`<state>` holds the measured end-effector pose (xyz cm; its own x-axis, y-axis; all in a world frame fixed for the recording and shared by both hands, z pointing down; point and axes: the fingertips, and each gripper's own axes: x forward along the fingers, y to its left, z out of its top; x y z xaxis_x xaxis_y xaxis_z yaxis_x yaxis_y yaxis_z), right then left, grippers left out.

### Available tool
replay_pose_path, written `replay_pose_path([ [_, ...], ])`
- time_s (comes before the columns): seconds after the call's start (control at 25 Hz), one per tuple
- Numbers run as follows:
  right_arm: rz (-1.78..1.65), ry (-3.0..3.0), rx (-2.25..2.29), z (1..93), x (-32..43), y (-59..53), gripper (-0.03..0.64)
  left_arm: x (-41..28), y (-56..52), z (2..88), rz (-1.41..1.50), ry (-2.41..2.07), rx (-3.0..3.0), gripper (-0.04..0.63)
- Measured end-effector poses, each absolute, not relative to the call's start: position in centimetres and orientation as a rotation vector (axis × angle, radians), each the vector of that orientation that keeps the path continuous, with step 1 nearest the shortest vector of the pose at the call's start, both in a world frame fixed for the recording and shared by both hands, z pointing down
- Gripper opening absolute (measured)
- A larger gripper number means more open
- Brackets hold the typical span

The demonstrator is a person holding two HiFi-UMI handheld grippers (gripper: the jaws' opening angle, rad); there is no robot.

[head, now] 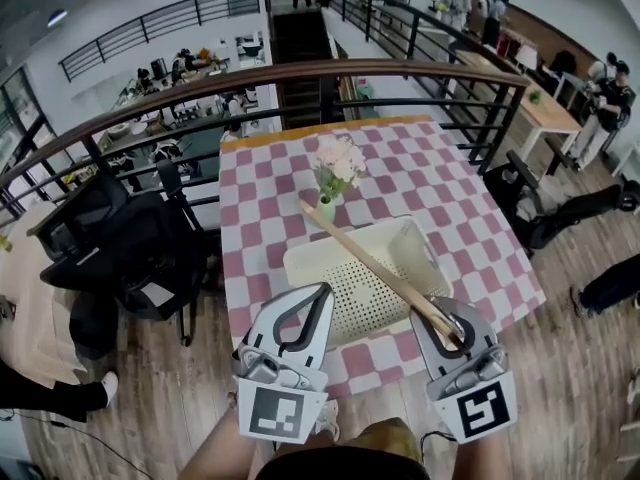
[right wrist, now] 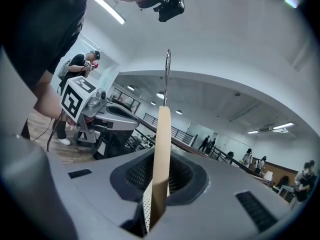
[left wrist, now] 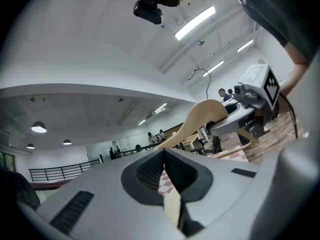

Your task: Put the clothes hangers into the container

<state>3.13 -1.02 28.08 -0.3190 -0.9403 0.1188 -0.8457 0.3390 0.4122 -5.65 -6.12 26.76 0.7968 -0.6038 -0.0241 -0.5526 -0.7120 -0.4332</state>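
A long wooden clothes hanger (head: 365,261) slants over the cream perforated container (head: 310,268) on the checked table. My right gripper (head: 440,316) is shut on the hanger's near end. In the right gripper view the wooden hanger (right wrist: 161,149) stands between the pads, its metal hook (right wrist: 167,74) pointing up. My left gripper (head: 322,291) hovers over the container's near left corner with its jaws shut and nothing between them. The left gripper view shows its closed jaws (left wrist: 164,153), with the hanger (left wrist: 200,118) and right gripper (left wrist: 222,121) off to the right.
A small green vase of flowers (head: 335,173) stands just beyond the container, near the hanger's far tip. The pink-and-white checked tablecloth (head: 450,198) covers the table. A dark railing (head: 300,78) runs behind it. Black office chairs (head: 130,248) sit at the left.
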Motion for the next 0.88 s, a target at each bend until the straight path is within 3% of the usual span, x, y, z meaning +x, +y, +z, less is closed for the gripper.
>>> replay_pose_path([
  [0.88,-0.37,-2.272,1.257,31.2,3.7,-6.2,0.055,-5.7,-10.2,28.2,-0.206,1.026,-2.571,0.01],
])
